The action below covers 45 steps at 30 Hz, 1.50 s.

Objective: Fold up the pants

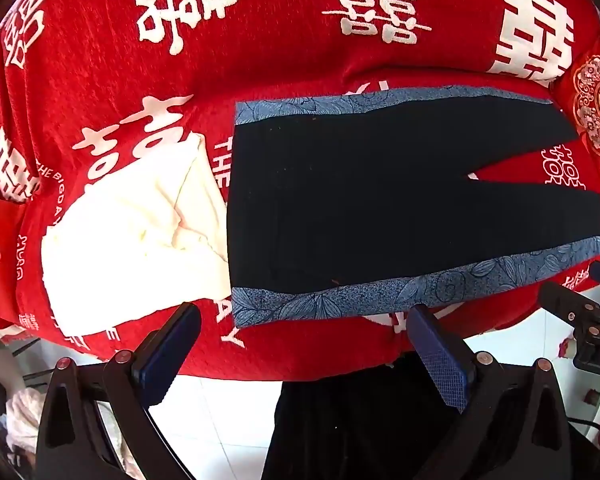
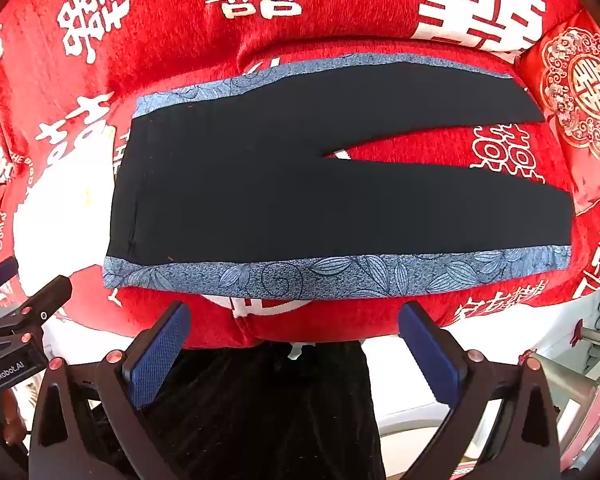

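Left wrist view: pants lie flat, unfolded, on the red cloth; left claw and right claw gape wide, empty.

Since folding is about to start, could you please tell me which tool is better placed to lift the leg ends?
Probably the right tool: open, it faces the pants nearer the leg ends; the left tool sits toward the waist.
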Tool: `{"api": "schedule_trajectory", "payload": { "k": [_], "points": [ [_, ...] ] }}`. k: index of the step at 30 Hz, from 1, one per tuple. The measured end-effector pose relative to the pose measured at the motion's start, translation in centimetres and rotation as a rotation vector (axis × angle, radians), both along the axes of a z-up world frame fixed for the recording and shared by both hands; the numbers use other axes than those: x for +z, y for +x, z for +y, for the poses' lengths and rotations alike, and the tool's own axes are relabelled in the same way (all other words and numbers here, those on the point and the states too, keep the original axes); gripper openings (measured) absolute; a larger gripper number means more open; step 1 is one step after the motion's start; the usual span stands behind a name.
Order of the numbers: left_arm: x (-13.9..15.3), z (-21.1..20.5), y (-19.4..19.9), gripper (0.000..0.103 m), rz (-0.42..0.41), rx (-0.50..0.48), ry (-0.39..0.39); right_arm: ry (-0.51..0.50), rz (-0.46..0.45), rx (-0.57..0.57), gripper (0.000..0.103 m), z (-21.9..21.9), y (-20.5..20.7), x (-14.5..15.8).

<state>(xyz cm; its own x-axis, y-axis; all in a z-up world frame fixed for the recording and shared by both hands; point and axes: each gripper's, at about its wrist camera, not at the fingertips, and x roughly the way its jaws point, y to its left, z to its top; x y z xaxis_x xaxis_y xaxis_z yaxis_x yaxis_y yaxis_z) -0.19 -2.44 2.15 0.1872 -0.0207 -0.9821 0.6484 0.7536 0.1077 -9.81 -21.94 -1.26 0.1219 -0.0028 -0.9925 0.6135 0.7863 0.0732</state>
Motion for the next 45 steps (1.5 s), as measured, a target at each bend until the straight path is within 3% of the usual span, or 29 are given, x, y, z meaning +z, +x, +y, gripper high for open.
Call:
{"api": "schedule_trajectory", "payload": {
  "k": [30,45],
  "points": [
    [0.7,-2.3,-1.6,0.103,-0.035,0.008,0.035,0.039,0.013,0.025,0.103,-2.6,-0.6,0.0],
    [1.6,-2.3,-3.5,0.103,-0.065,0.055,0.054,0.037,-0.068,0.086,0.103,-3.0,-1.5,0.6]
  ]
}}
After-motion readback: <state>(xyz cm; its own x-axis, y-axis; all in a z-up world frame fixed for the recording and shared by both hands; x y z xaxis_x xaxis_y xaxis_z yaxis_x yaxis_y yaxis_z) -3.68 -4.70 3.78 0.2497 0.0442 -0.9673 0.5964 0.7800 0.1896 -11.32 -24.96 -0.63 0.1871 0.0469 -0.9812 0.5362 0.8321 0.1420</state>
